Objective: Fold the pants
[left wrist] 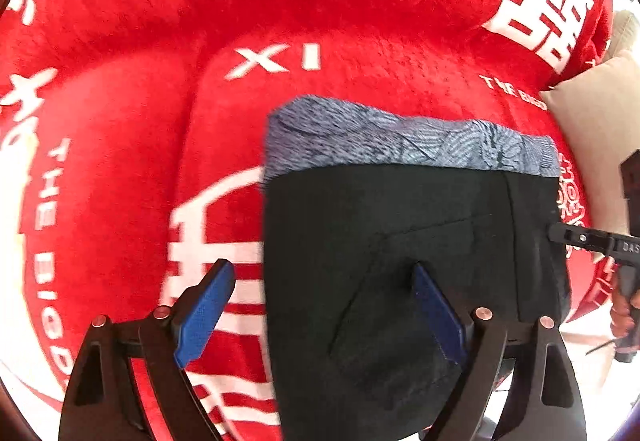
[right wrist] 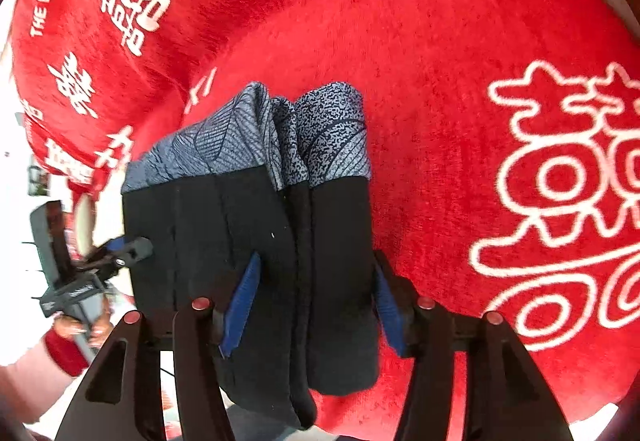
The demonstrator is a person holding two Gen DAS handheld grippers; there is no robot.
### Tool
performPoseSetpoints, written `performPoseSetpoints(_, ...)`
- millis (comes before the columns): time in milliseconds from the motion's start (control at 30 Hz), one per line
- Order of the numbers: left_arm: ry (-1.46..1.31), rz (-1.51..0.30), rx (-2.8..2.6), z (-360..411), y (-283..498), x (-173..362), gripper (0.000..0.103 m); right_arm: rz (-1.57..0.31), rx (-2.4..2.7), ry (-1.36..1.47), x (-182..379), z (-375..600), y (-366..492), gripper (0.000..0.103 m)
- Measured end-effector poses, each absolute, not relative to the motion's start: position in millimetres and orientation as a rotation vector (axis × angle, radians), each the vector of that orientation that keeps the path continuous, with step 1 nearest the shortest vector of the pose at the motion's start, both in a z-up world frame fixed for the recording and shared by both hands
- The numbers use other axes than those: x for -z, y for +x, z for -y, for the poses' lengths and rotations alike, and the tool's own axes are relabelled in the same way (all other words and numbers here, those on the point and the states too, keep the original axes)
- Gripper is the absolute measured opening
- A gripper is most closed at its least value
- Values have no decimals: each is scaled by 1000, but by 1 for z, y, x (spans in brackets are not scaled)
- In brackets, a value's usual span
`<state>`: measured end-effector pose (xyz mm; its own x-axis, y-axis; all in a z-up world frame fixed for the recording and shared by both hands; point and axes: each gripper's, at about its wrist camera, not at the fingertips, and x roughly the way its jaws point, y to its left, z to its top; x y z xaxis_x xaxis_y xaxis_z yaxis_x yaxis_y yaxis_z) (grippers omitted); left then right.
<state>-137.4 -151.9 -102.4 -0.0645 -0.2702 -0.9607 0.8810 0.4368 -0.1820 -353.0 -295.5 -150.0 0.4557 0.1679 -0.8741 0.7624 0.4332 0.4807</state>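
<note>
I see the folded black pants (left wrist: 400,241) with a grey patterned band lying on the red plush cover (left wrist: 360,53). My left gripper (left wrist: 324,305) gapes wide, my right gripper (right wrist: 316,305) stands apart, neither pinching cloth.

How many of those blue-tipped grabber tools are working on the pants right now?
2. The left gripper hangs open over the left edge of the folded pants; the right gripper straddles their right end on the red blanket, jaws apart. None seems hidden.
</note>
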Motion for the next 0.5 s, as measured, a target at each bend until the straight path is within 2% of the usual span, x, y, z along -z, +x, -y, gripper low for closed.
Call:
performPoseSetpoints(100,616,-1283,997,143,-127,92,91,-1109,527,1042,142,291,-354,59)
performPoseSetpoints(167,602,-1265,997,142,-123,80,91,-1130,557,1029,134,286,-357,52)
performPoseSetpoints(200,591,-1257,1009,141,-121,74,91,-1131,570,1023,130,283,-357,39)
performPoseSetpoints(300,554,-1218,1084,152,-123,54,91,-1104,593,1006,112,275,-359,14)
performPoseSetpoints(400,520,-1224,1166,172,-132,51,91,-1064,542,1013,100,263,-353,14)
performPoseSetpoints(500,517,-1248,1212,186,-141,66,91,-1101,510,990,105,250,-340,14)
